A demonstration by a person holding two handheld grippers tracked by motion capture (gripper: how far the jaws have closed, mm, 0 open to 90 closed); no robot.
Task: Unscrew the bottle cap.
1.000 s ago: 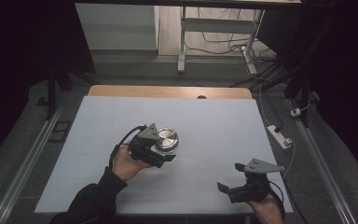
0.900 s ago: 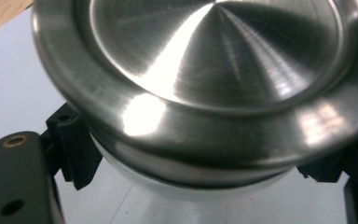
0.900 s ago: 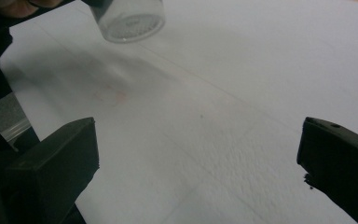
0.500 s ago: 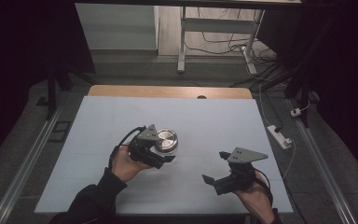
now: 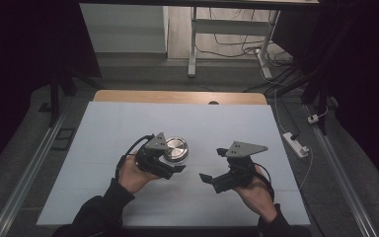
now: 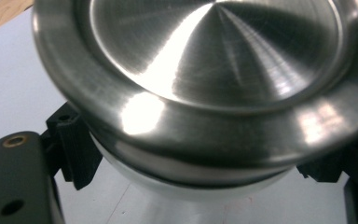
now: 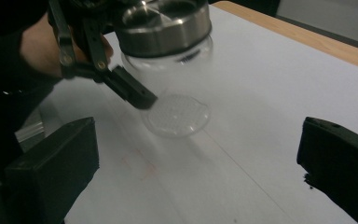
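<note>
Item: jar (image 7: 175, 88), clear glass, round body with a dimpled base, capped by a brushed steel lid (image 5: 175, 149) with a stepped rim and bright radial sheen. It stands near the middle of the table (image 5: 237, 118), a matte pale sheet over wood showing at the far edge.

Left gripper (image 5: 170, 165): black, angular, clamped on the jar's glass body under the lid, hand low behind it.

Right gripper (image 5: 213, 166): jaws spread wide, nothing between them, aimed at the jar from just beside it.
</note>
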